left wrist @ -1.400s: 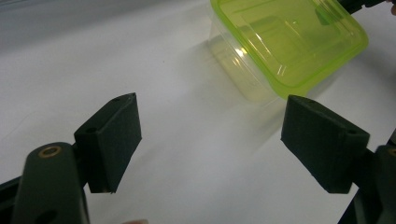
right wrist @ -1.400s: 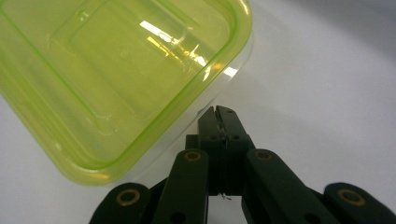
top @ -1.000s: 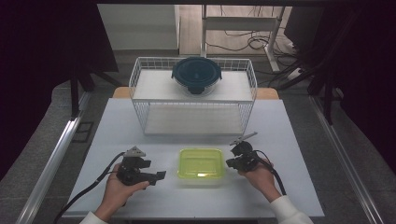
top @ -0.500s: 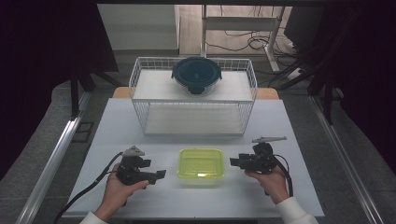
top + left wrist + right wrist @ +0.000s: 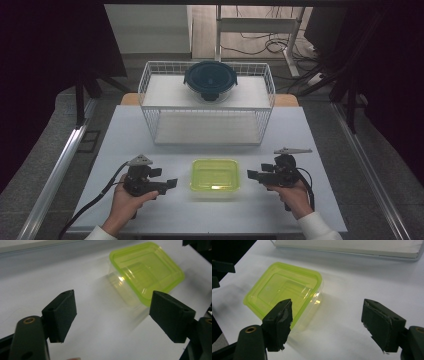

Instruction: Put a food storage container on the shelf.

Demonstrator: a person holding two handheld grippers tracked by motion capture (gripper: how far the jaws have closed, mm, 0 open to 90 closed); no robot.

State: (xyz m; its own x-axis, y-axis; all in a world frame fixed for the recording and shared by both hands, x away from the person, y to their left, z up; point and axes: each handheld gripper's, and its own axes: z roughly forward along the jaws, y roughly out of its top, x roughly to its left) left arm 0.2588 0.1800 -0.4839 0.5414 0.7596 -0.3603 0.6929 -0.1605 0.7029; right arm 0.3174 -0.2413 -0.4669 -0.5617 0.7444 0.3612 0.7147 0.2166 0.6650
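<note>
A clear box with a yellow-green lid [image 5: 215, 175] sits on the white table [image 5: 320, 140] near its front edge, between my two grippers. My left gripper [image 5: 165, 178] rests to its left, pointing at it, open and apart from it. In the left gripper view the jaws [image 5: 112, 315] stand wide with the box [image 5: 147, 272] beyond them. My right gripper [image 5: 256, 173] is just right of the box. Its jaws have just been opening, and nothing is between them. In the right gripper view [image 5: 327, 322] the box [image 5: 282, 290] lies ahead to the left, untouched.
A white wire rack [image 5: 207, 125] stands at the back of the table, with a dark blue round lidded bowl [image 5: 210, 80] on its top shelf. Cables trail from both grippers toward the front edge. Dark floor surrounds the table.
My right gripper has drawn back to the right from the box's right edge and its jaws have opened. The box and the left gripper have stayed put.
</note>
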